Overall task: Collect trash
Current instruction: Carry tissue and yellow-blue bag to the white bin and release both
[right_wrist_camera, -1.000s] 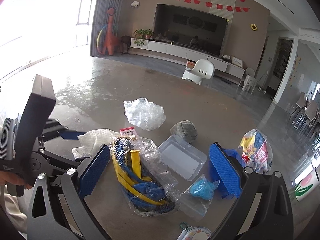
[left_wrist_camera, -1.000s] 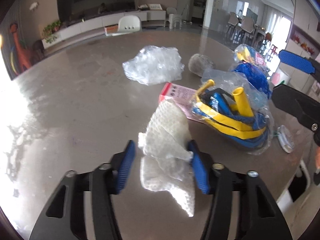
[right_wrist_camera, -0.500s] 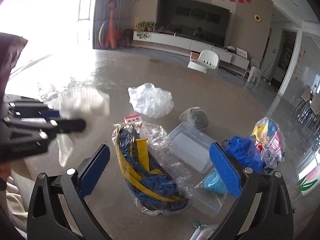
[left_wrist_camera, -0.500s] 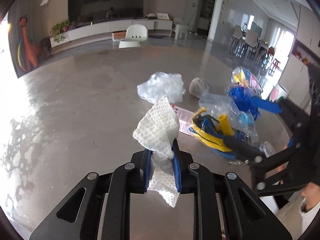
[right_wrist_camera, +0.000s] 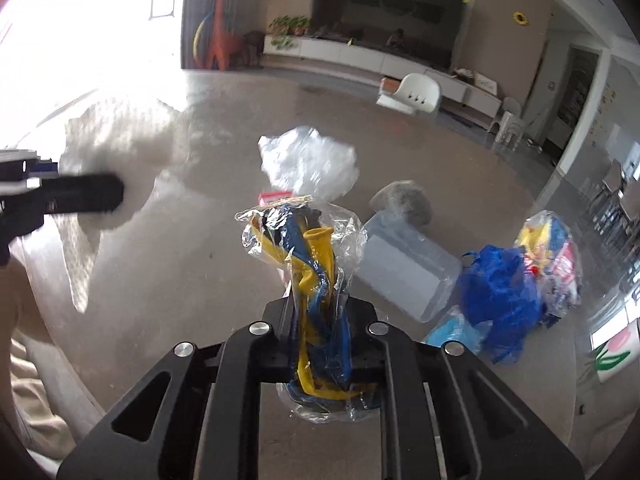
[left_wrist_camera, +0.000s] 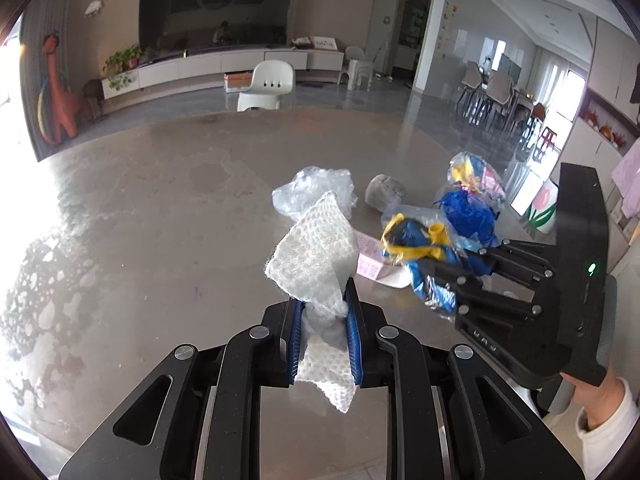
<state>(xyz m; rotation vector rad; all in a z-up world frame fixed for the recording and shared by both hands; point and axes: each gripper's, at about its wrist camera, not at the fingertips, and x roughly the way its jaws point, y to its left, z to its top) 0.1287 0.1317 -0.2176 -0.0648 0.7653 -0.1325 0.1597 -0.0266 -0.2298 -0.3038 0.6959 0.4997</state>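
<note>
The white foam netting point(left_wrist_camera: 316, 256), which a second ago lay on the table between half-closed pads, is now up off the surface, pinched tight in the left gripper point(left_wrist_camera: 325, 330); its top fans out above the blue pads point(left_wrist_camera: 353, 334) and a tail hangs below them. Over on the other side, big change too: the right gripper point(right_wrist_camera: 320, 330), spread wide a moment back, is closing its jaws, and the frames show them already squeezing the clear bag of yellow and blue balloons point(right_wrist_camera: 310, 264), the bag crumpled into a narrow column between them. That bag sits just above the grey table point(left_wrist_camera: 160, 220), its bottom bulging out under the jaws.

Left behind on the table: a crumpled clear plastic wrap point(right_wrist_camera: 308, 166) further back, a pink-and-white carton point(left_wrist_camera: 370, 266) partly hidden beside it, a grey lump point(right_wrist_camera: 402, 202), a clear plastic tray point(right_wrist_camera: 404, 270), a blue bag point(right_wrist_camera: 498, 296) and a colourful snack packet point(right_wrist_camera: 554, 258) to the right. A white-sleeved hand point(left_wrist_camera: 596, 400) carries the right tool.
</note>
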